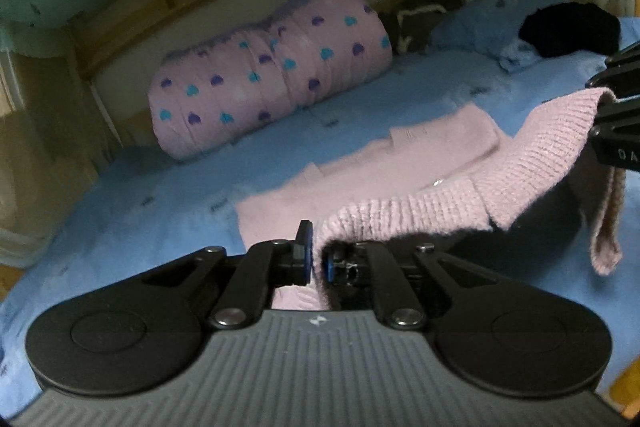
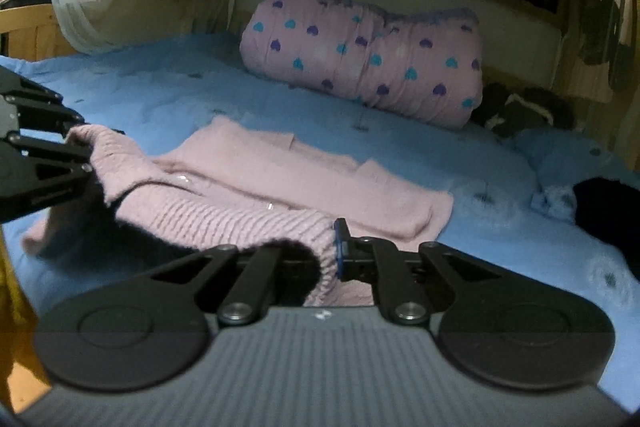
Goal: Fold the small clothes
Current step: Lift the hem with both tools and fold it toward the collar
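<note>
Bed with blue sheet. Rolled pink heart-print quilt along the headboard edge; dark garment and grey plush near it, blurred. Pink knit sweater mid-bed, near edge lifted. Left gripper pinched on the ribbed hem; right gripper likewise closed on it, one finger hidden by fabric.

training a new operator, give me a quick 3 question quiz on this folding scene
1. True or false: both grippers grip the pink knit sweater.
2. What lies behind the sweater on the blue bedsheet? A) heart-print rolled quilt B) laptop C) basket
3. Fill in: the sweater's near edge is ____ off the bed.

Key: 1 true, the left gripper and right gripper each pinch its ribbed edge. 2 A, the quilt. 3 lifted.
</note>
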`<action>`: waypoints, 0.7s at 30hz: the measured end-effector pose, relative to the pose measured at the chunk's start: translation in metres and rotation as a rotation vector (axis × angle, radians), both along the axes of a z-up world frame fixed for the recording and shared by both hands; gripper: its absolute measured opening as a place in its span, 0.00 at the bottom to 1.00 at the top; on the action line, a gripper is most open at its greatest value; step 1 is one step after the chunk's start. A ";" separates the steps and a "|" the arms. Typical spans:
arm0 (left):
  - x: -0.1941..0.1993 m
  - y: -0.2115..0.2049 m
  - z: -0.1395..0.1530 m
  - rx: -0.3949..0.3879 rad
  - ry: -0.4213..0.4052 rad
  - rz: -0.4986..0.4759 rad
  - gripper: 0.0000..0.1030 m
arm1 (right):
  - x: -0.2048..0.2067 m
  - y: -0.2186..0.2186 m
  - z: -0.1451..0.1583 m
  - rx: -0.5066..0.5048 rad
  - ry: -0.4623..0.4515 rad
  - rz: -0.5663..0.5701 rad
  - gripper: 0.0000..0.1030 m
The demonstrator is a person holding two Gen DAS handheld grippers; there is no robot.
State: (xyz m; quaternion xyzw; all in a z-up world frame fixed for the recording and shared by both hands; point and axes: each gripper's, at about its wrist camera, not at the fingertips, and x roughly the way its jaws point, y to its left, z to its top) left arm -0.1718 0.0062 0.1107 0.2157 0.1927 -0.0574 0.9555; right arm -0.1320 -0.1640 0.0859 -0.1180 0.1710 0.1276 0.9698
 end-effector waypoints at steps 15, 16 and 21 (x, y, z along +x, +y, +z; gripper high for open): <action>0.110 -0.006 0.045 -0.025 -0.080 0.016 0.08 | 0.079 -0.006 0.035 0.010 -0.108 -0.023 0.08; 0.117 -0.007 0.045 -0.024 -0.081 0.016 0.08 | 0.085 -0.007 0.036 0.009 -0.110 -0.027 0.08; 0.165 -0.013 0.031 -0.013 -0.081 0.014 0.08 | 0.123 -0.007 0.029 0.007 -0.103 -0.058 0.08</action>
